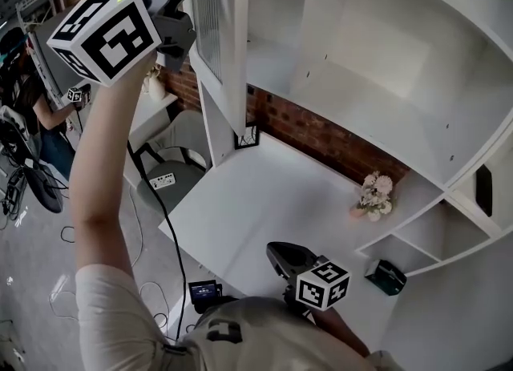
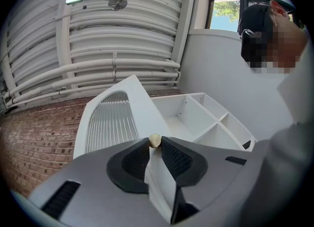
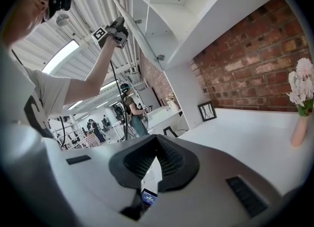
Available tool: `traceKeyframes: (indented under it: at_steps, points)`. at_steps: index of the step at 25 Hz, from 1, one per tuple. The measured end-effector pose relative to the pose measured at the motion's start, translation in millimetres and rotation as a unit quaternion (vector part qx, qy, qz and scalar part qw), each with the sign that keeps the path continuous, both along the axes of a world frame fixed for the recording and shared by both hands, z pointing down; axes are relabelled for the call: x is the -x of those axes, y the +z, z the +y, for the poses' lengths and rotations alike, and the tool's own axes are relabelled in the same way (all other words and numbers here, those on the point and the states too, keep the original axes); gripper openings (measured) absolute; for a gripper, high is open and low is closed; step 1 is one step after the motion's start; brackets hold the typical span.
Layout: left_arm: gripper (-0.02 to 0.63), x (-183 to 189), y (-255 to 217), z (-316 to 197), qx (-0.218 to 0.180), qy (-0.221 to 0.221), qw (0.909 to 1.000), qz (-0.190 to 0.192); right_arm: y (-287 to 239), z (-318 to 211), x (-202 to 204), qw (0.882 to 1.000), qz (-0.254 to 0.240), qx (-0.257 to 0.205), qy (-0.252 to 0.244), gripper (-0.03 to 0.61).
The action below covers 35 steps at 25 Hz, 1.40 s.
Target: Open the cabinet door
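left tongs (image 2: 155, 144) pinch knob (image 2: 154, 140) — cabinet door (image 2: 110, 120) ajar

cabinet door (image 2: 145, 104): smooth matt white frame, ribbed translucent panel (image 2: 110, 120) in it. knob (image 2: 154, 141): polished brass-look metal. left tongs (image 2: 155, 145) and right tongs (image 3: 156, 140): matt grey plastic shells, black knurled rubbery pads (image 2: 177, 159). back wall (image 1: 321, 133): rough red brick. counter (image 1: 264, 201): smooth white, low sheen. marker cube (image 1: 108, 37): matt black-and-white print. vase (image 3: 297, 130): matt pinkish, ceramic-looking. sleeve (image 1: 104, 309): plain soft off-white cloth.
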<state>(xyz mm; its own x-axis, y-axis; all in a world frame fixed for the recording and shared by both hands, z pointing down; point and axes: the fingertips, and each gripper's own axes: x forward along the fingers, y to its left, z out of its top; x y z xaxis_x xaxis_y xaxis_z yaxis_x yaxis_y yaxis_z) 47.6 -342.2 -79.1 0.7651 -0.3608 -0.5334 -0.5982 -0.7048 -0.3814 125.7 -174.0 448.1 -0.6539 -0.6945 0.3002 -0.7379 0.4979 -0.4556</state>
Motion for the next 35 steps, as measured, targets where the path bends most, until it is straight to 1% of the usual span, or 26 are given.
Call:
traceKeyframes:
  at_steps: [4,9,19,23,27,32,33,35]
  points:
    - [0.084,10,1,2,0.003,0.003,1.0,0.002,-1,1,7,1.0,0.008,-0.005,-0.008,0.021]
    - [0.086,21,3,5,0.011,0.008,0.9999,0.005,-1,-1,10,1.0,0.002,-0.003,-0.003,0.021]
    - [0.087,67,3,15,0.02,0.012,0.9992,0.032,2,1,33,1.0,0.007,0.001,-0.024,0.021]
    - [0.089,87,5,16,0.016,-0.012,0.9993,0.031,2,3,48,0.999,0.014,-0.001,-0.041,0.021]
    - [0.083,115,3,15,0.015,-0.026,0.9986,0.044,2,5,60,0.999,0.015,0.003,-0.048,0.021]
    - [0.08,141,3,13,0.039,-0.032,0.9965,0.067,6,6,71,0.998,0.01,0.013,-0.057,0.021]
    - [0.078,146,3,12,0.04,-0.037,0.9962,0.068,7,5,75,0.998,0.01,0.014,-0.061,0.021]
    - [0.074,155,1,11,0.03,-0.06,0.996,0.059,8,5,85,0.997,0.014,0.016,-0.068,0.021]
